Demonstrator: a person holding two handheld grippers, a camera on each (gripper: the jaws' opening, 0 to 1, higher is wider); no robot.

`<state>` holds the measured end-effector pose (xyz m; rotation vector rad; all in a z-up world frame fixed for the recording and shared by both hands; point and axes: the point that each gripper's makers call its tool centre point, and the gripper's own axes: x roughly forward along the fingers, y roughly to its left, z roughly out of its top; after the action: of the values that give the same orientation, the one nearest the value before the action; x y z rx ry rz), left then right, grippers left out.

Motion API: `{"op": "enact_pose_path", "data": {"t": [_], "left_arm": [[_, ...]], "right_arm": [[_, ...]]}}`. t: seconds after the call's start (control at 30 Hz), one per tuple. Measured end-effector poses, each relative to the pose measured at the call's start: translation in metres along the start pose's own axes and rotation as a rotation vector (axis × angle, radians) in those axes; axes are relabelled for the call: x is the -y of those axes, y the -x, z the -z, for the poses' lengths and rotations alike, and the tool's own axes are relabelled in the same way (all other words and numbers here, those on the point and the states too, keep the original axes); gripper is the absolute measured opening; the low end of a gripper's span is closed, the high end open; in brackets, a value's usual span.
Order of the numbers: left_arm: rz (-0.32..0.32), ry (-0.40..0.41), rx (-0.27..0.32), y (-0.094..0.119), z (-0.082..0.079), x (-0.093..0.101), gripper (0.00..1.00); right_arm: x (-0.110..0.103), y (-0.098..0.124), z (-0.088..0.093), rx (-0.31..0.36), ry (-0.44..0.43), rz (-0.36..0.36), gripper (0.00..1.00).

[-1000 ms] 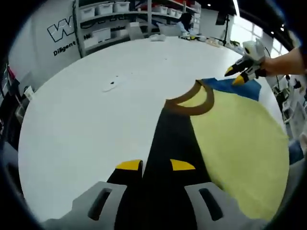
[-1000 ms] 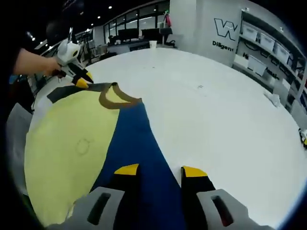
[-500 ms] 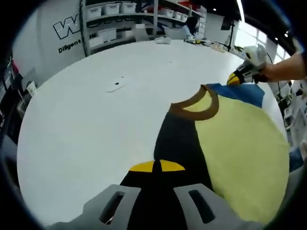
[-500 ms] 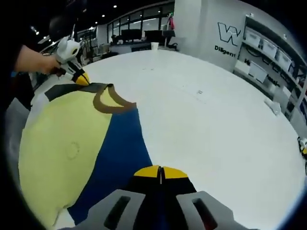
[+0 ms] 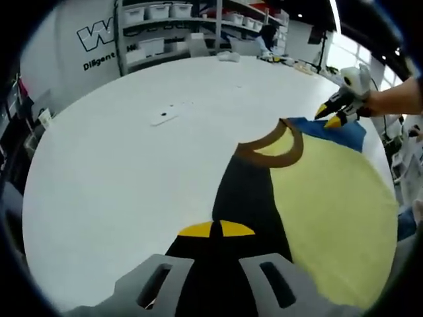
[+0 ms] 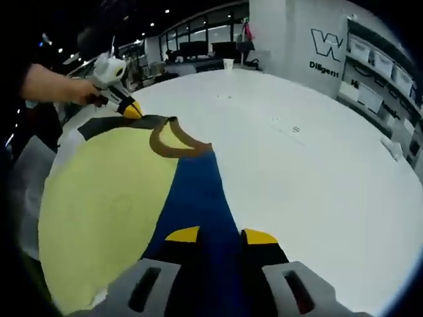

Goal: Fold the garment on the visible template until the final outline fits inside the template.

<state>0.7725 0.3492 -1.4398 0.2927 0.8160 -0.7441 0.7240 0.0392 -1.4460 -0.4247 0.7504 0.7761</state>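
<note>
In the left gripper view, the left gripper [image 5: 216, 229] is sitting low at the bottom. Its two yellow tips are pressing together on the black sleeve [image 5: 243, 198] of the garment [image 5: 330, 211], so it is pinching that cloth. The garment is lying flat on the big white table [image 5: 119, 172]. Its body is pale yellow, and a brown collar [image 5: 271, 146] is curving at the top. A blue sleeve [image 5: 334, 129] is sticking out on the far side. Over there, the right gripper [image 5: 332, 116] is reaching in from the right, held by a person's hand [image 5: 390, 99]. Its yellow tips are standing apart, just above the blue sleeve. A small dark thing [image 5: 163, 119] is lying on the table, well apart from the garment. Shelves with bins [image 5: 155, 26] are standing behind.

In the right gripper view, the right gripper [image 6: 220, 236] is showing its two yellow tips with a gap between them. The blue sleeve [image 6: 198, 198] is running under that gap. The yellow garment [image 6: 106, 211] is spreading to the left, and the collar [image 6: 175, 142] is sitting at its top. The left gripper [image 6: 131, 110] is resting far off at the black sleeve [image 6: 106, 125], tips together. Some pale sheet [image 6: 30, 191] is peeking out past the garment's left edge.
</note>
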Motion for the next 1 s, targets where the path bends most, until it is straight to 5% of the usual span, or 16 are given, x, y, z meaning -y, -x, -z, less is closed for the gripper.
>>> {"op": "enact_pose_path", "data": {"t": [0.07,1.0], "left_arm": [[-0.001,0.006,0.000,0.000,0.000,0.000,0.04],[-0.079,-0.011,0.046,-0.010,-0.019,-0.027,0.04]], "right_arm": [[-0.002,-0.001,-0.001,0.017,0.050,0.019,0.00],[0.048,-0.019,-0.016,-0.034,0.011,0.063,0.00]]}}
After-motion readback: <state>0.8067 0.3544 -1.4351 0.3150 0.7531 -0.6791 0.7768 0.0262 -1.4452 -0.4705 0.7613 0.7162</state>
